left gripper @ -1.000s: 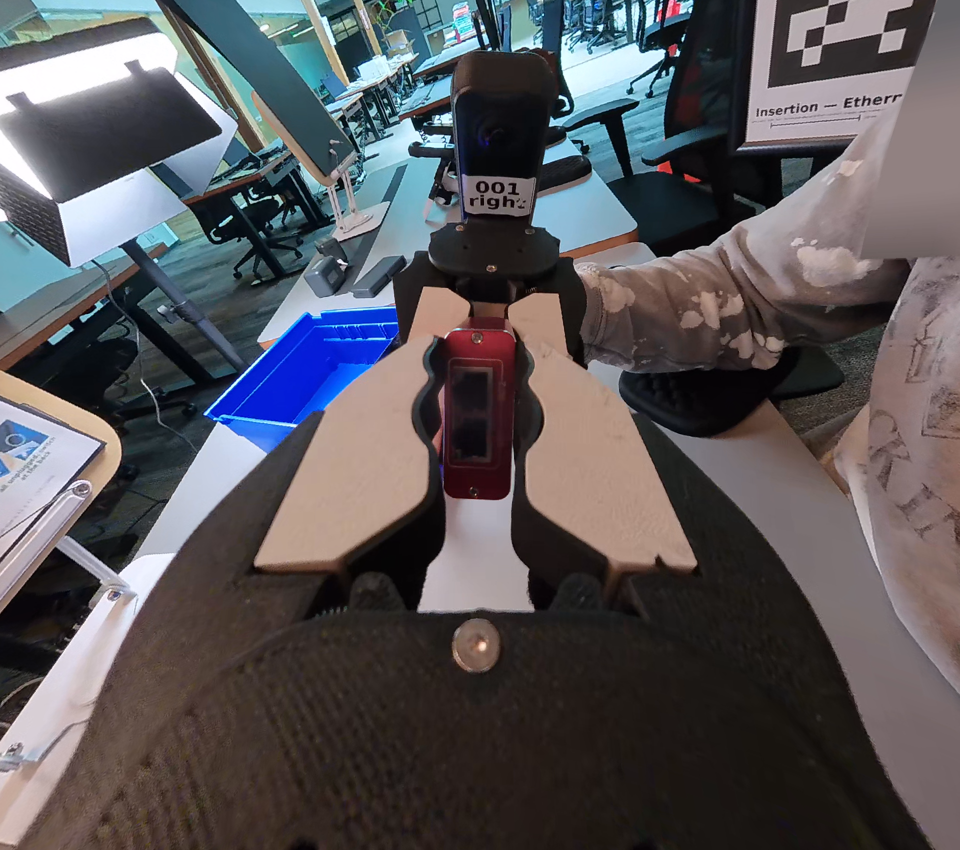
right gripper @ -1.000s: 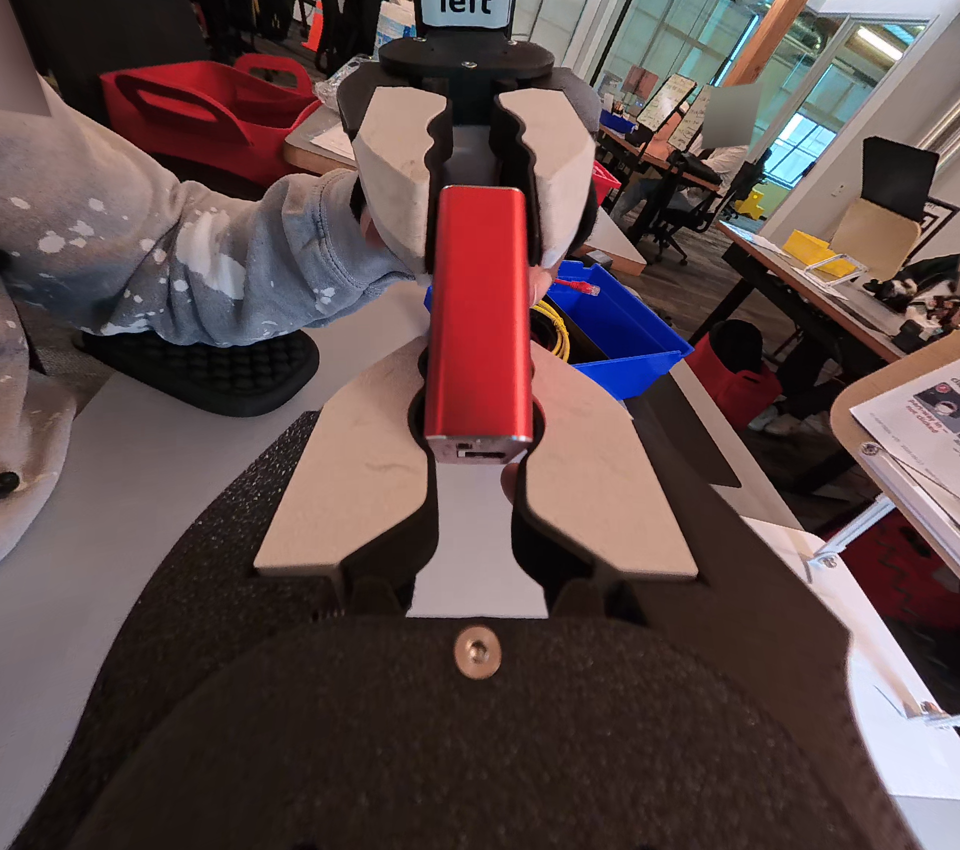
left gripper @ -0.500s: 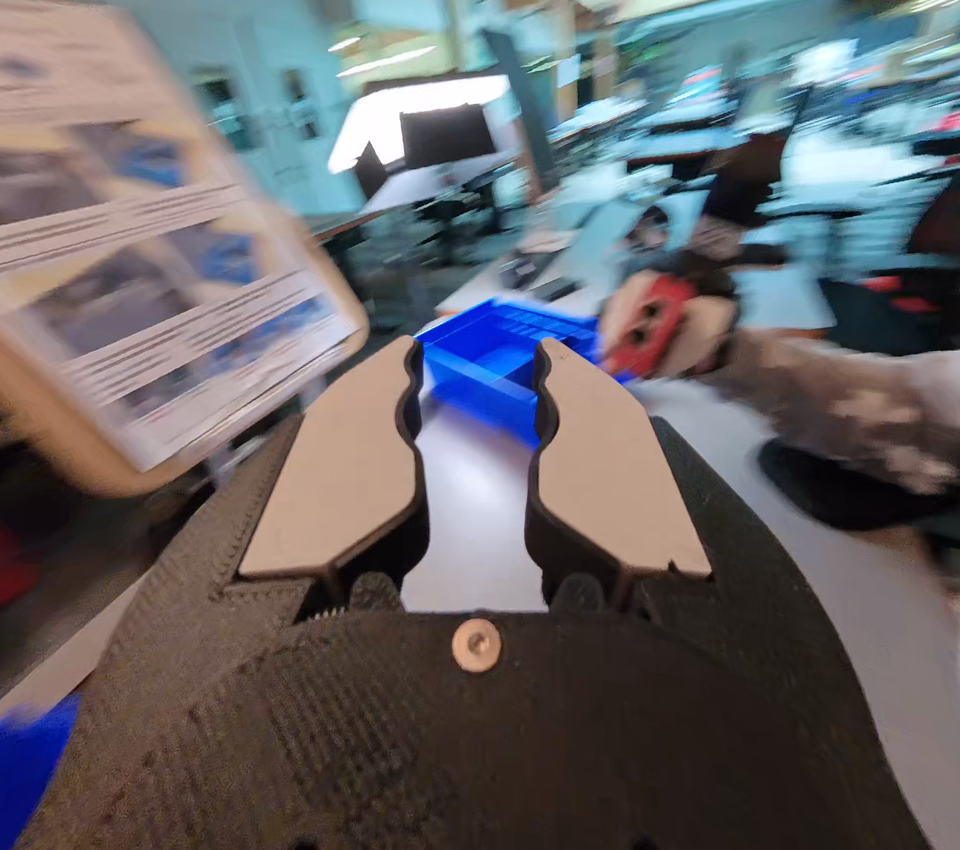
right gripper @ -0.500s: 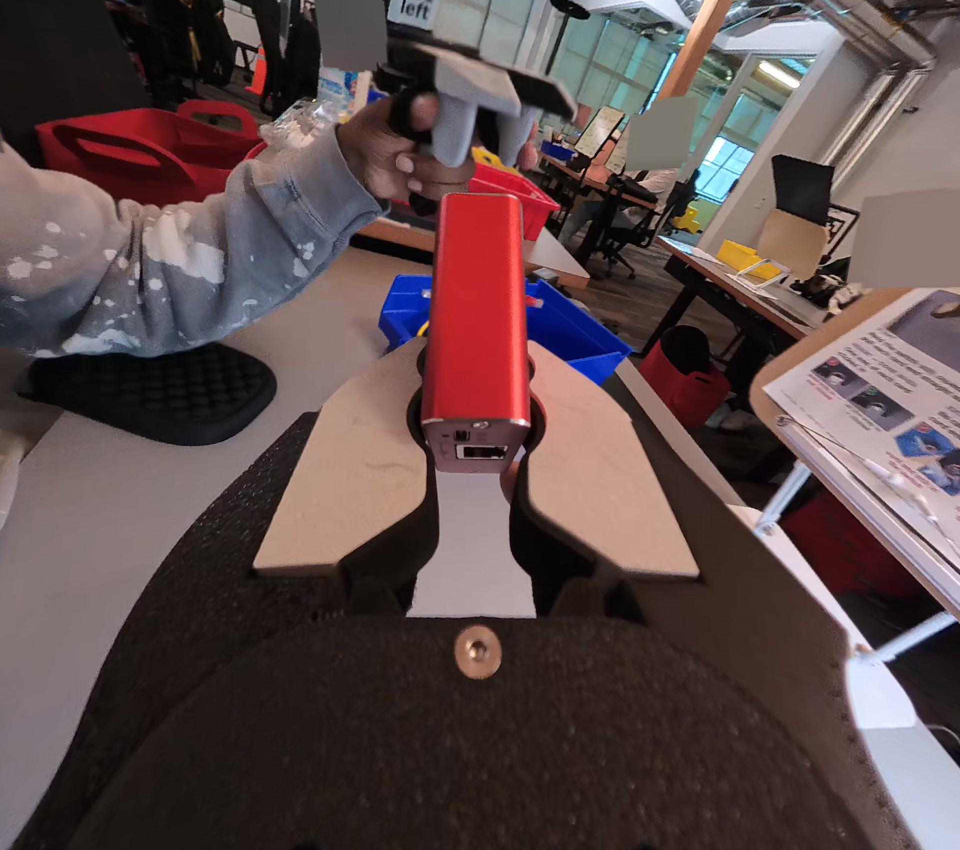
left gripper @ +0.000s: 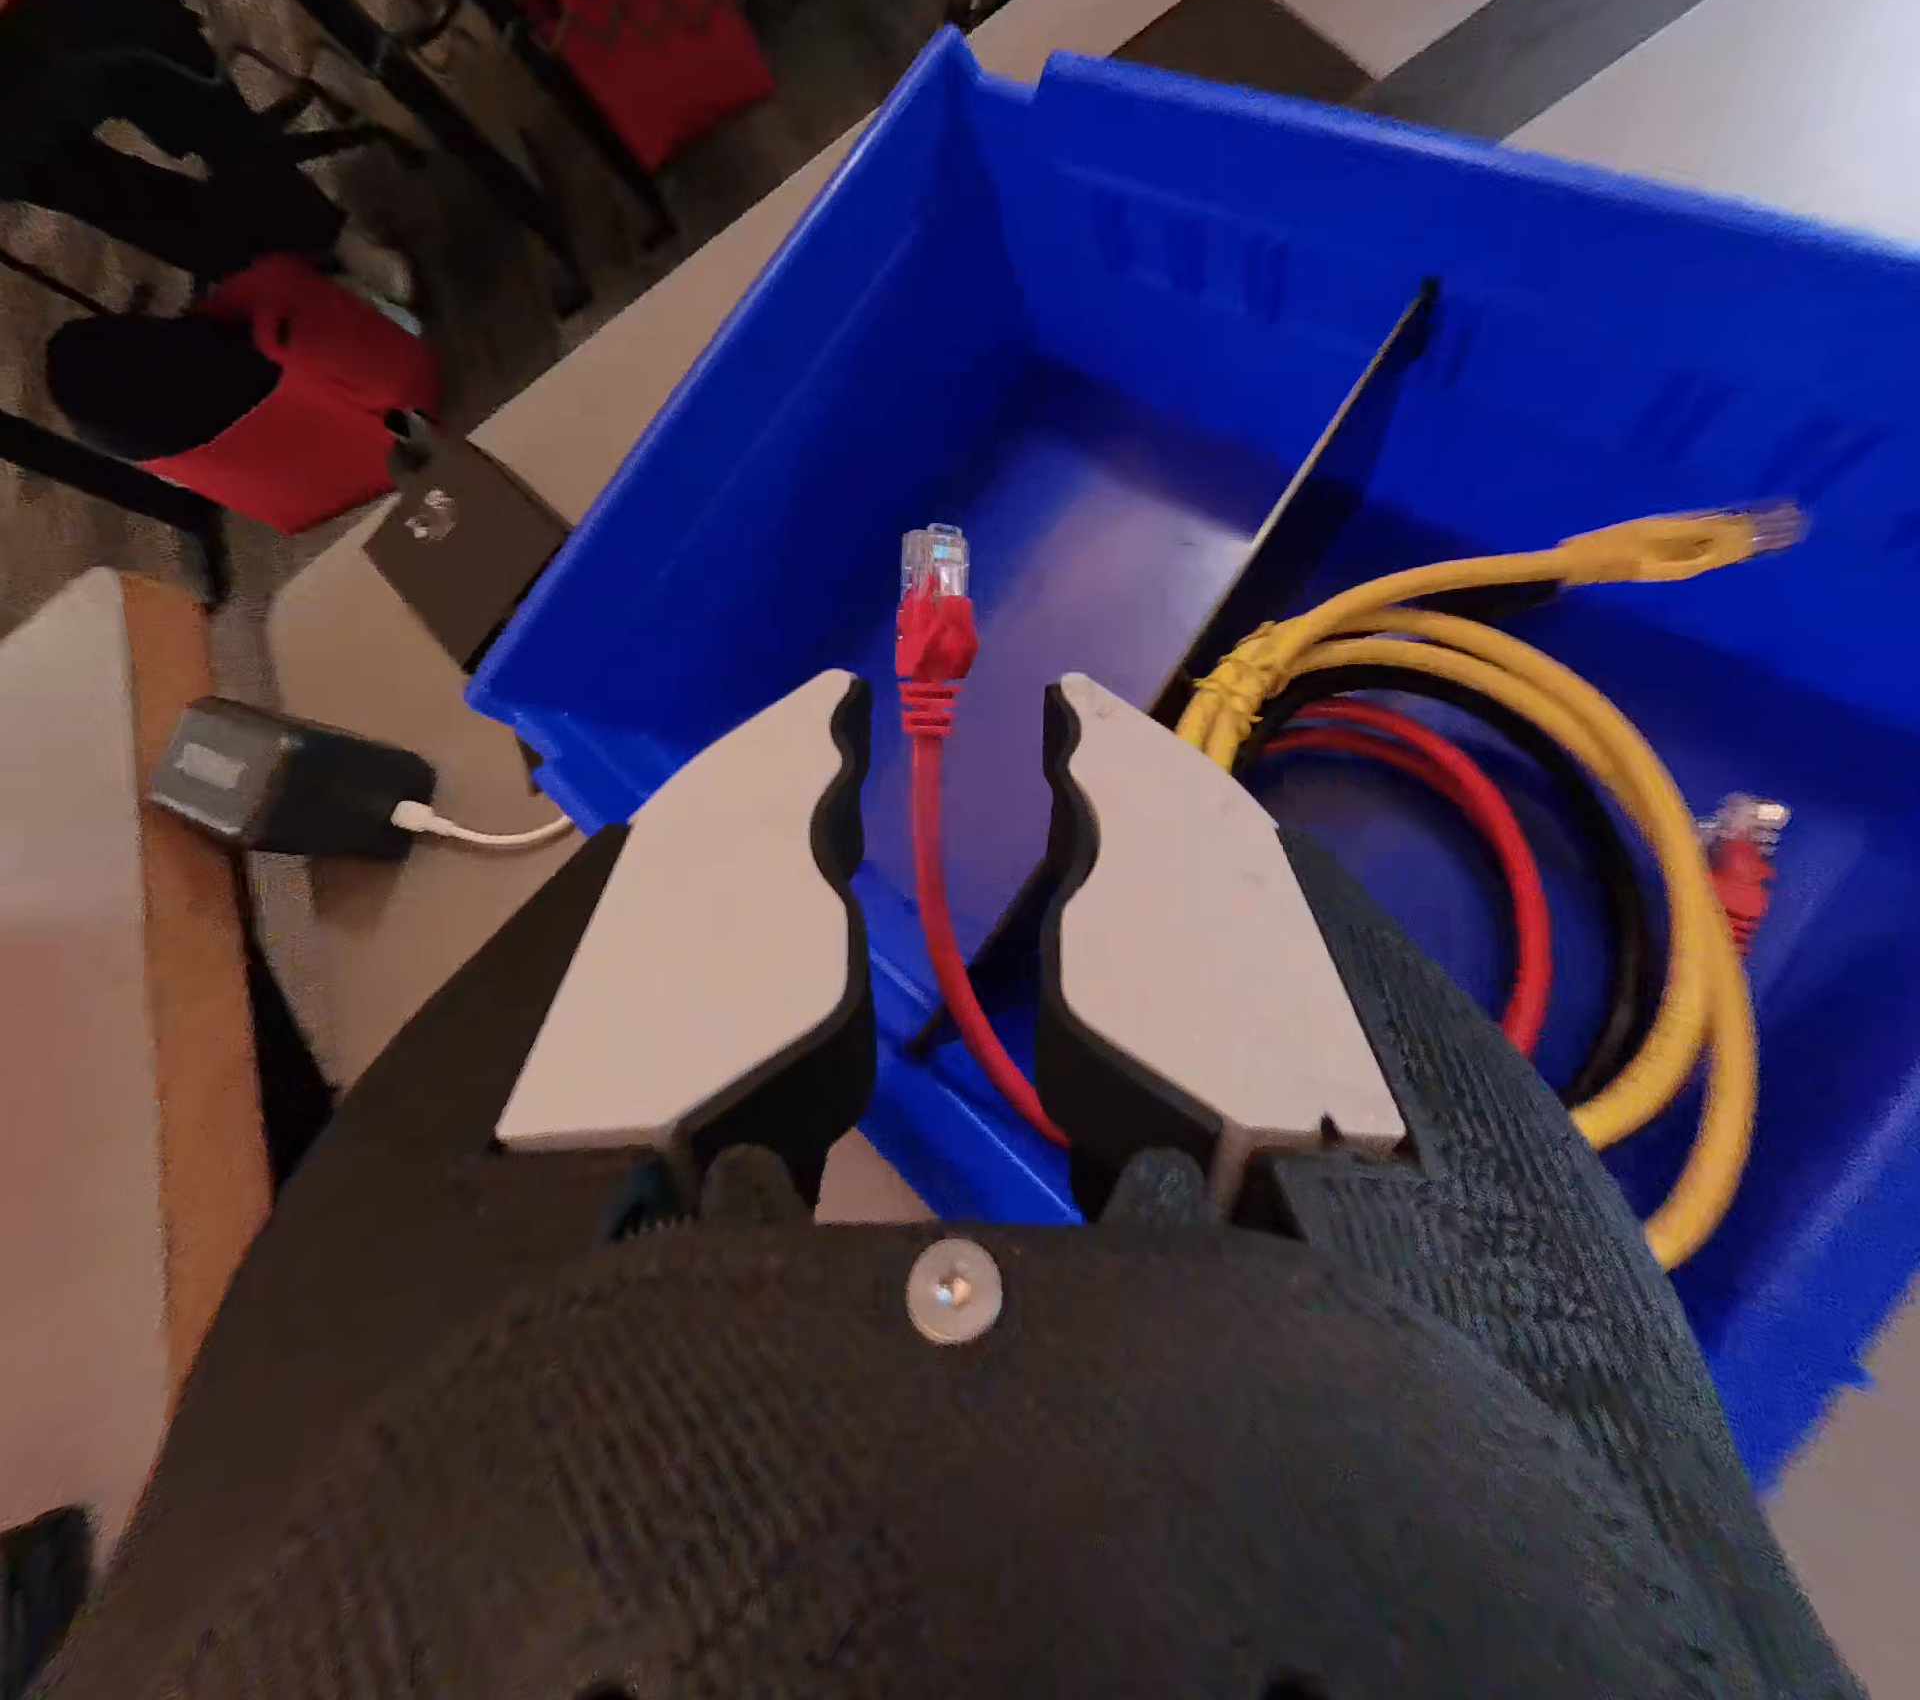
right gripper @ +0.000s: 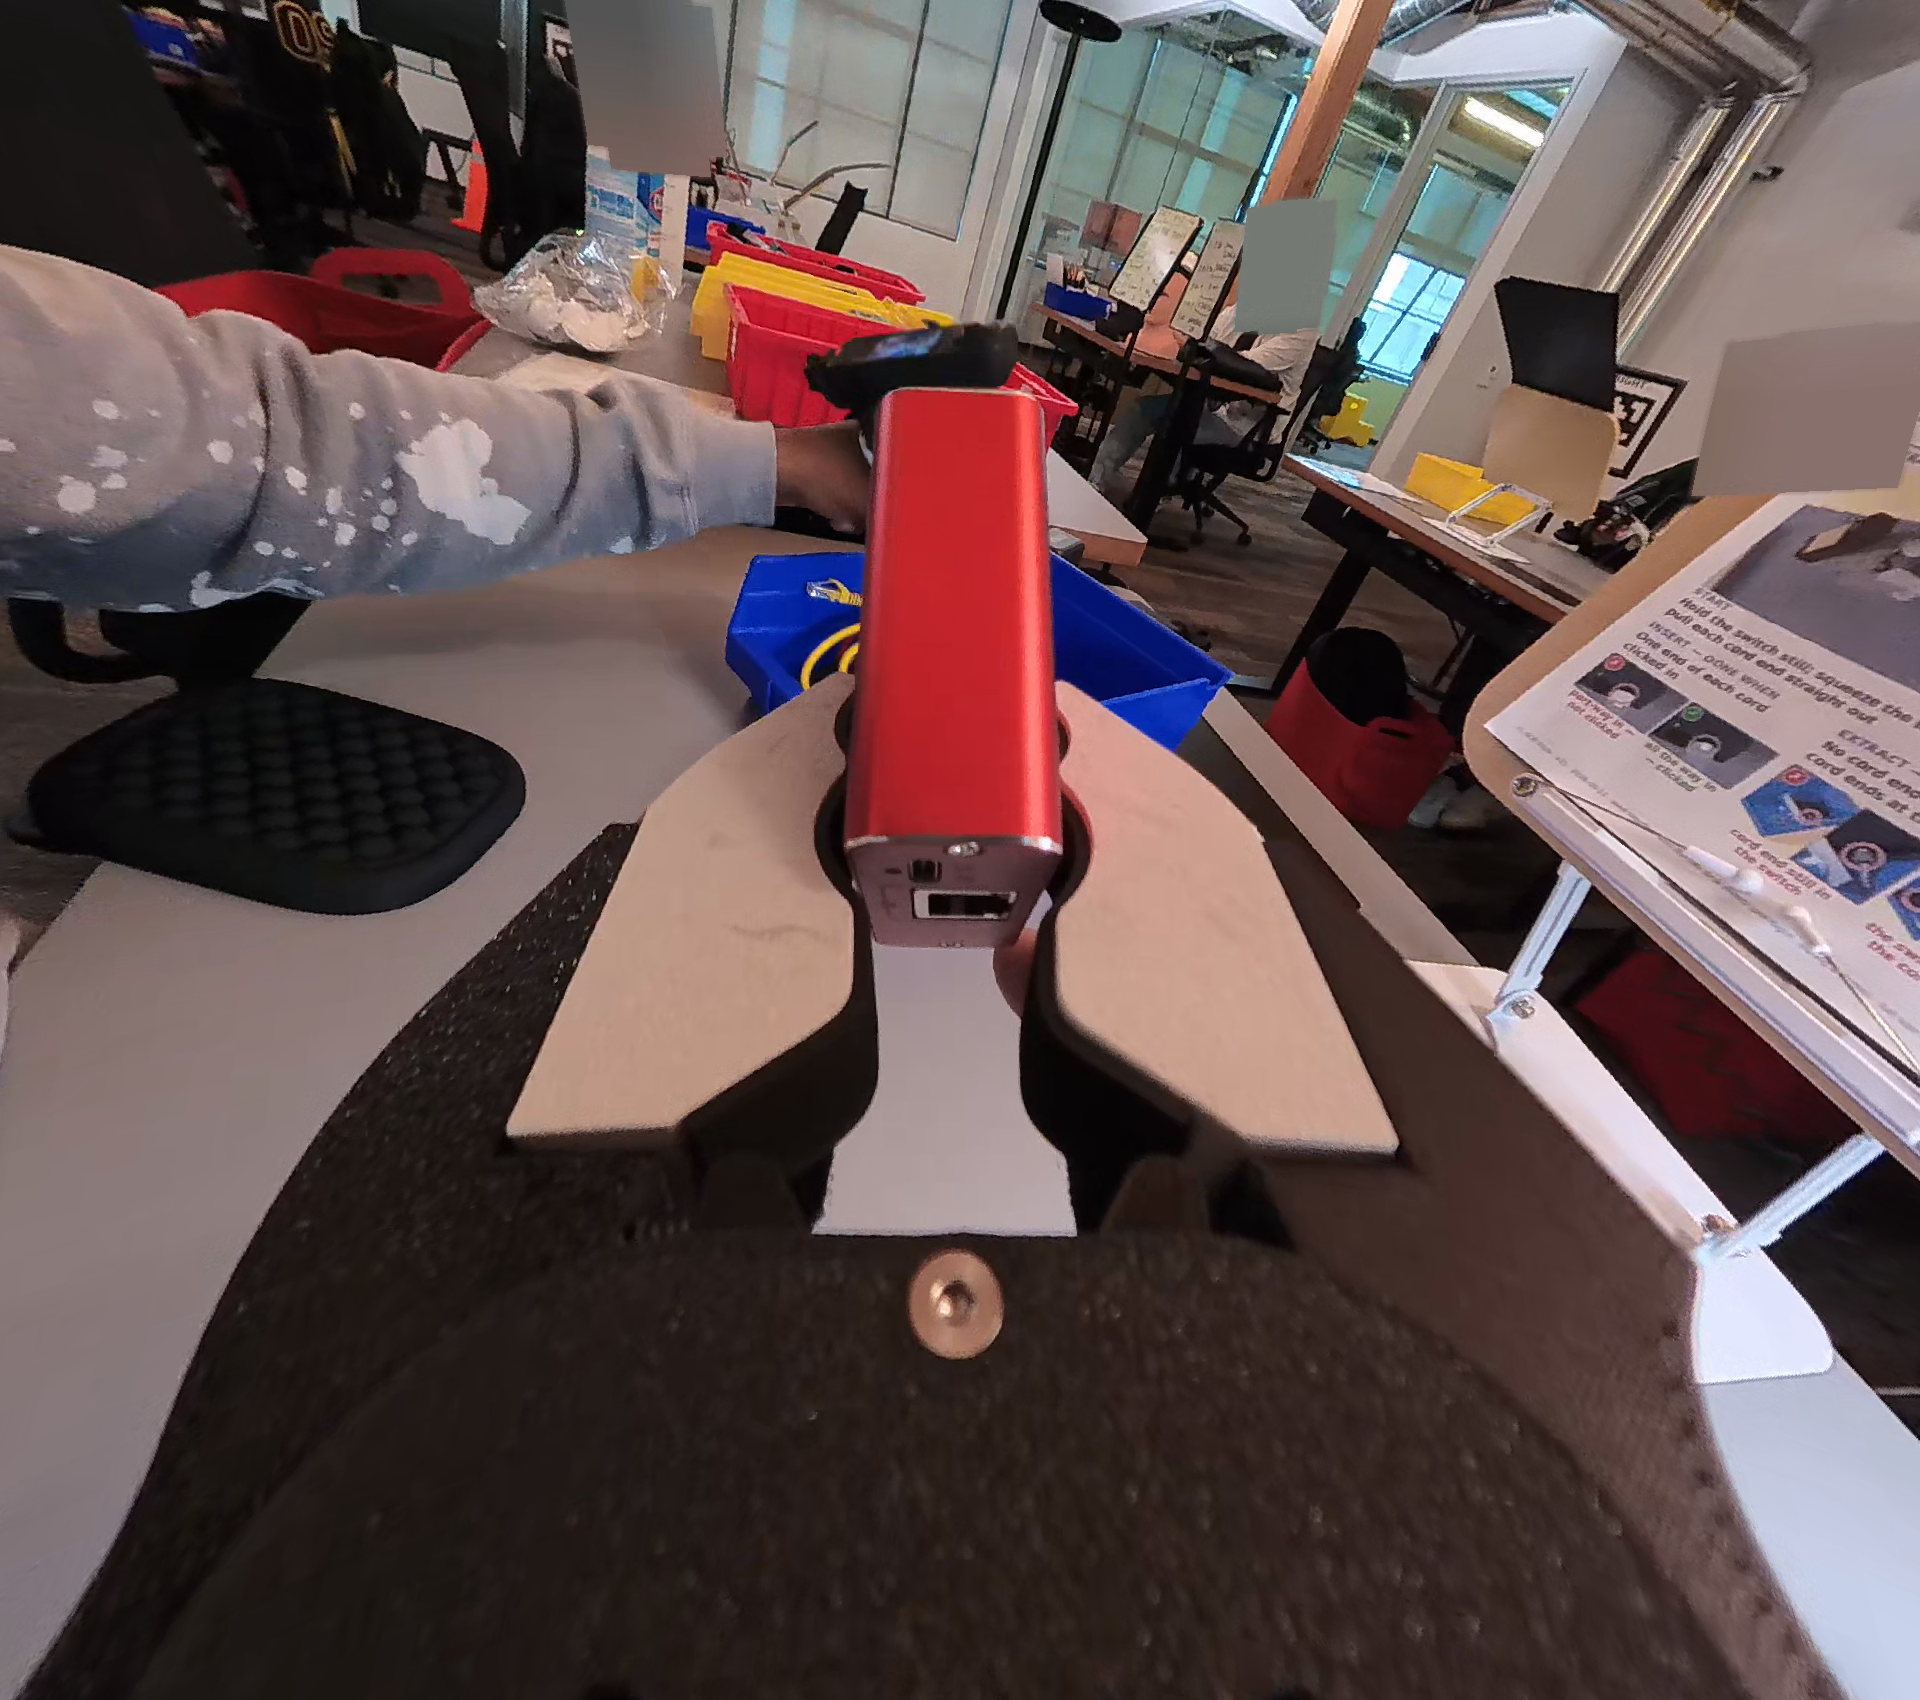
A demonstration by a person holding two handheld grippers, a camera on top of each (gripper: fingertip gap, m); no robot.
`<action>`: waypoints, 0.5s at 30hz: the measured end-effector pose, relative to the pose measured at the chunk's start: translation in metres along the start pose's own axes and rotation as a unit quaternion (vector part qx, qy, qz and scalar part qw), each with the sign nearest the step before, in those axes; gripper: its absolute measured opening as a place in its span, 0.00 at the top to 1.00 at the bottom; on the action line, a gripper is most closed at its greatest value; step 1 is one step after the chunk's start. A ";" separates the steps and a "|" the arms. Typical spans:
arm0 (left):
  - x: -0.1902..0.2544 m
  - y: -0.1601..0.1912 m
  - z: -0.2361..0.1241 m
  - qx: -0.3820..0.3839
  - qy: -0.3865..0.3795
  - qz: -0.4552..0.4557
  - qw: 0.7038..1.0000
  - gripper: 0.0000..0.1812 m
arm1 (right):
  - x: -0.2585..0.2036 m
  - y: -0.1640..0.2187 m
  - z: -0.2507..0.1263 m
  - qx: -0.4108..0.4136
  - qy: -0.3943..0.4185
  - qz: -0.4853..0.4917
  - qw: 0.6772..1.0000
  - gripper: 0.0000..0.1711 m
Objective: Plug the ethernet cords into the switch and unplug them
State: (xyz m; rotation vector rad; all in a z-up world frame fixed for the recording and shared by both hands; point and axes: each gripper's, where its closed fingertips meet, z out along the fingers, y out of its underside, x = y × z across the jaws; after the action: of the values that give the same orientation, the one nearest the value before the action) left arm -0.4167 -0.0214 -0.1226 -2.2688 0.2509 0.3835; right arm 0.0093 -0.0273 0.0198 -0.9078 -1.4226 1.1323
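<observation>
Pale grey worktop point(right gripper: 582, 715), bearing a blue bin point(left gripper: 831, 424) near its far edge, a black dimpled pad point(right gripper: 270, 788) on its left side, a dark charger block point(left gripper: 281, 783) with white cable beside the bin, and a white stand foot point(right gripper: 1756, 1318) at right.

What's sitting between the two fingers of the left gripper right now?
In the left wrist view, the red ethernet cord runs up the open gap of the left gripper, its clear plug just past the tips, touching neither finger, over the blue bin.
</observation>
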 end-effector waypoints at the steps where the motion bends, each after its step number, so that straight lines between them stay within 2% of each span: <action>1: -0.002 0.001 0.004 -0.007 -0.015 0.014 1.000 0.82 | 0.001 0.001 0.000 0.000 0.001 0.002 1.000 0.83; 3: -0.003 0.002 0.011 -0.017 -0.031 0.035 0.999 0.83 | 0.003 0.003 -0.001 0.002 0.002 0.007 1.000 0.83; 8: -0.009 0.009 0.020 -0.050 -0.080 0.098 0.991 0.92 | 0.007 0.002 -0.004 0.007 0.006 0.012 1.000 0.83; 10: -0.011 0.006 0.017 -0.044 -0.097 0.115 0.988 0.92 | 0.007 0.000 -0.006 0.009 0.006 0.011 1.000 0.83; 12: -0.012 -0.003 0.007 -0.026 -0.108 0.115 0.987 0.92 | 0.007 -0.004 -0.008 0.012 0.008 0.008 1.000 0.83; 15: -0.020 -0.036 -0.029 0.022 -0.128 0.112 0.985 0.93 | 0.007 -0.009 -0.011 0.019 0.010 0.005 1.000 0.83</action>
State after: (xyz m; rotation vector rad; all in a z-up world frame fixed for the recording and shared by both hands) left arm -0.4186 -0.0181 -0.0721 -2.1269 0.3786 0.7739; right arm 0.0193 -0.0214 0.0304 -0.8980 -1.3779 1.1506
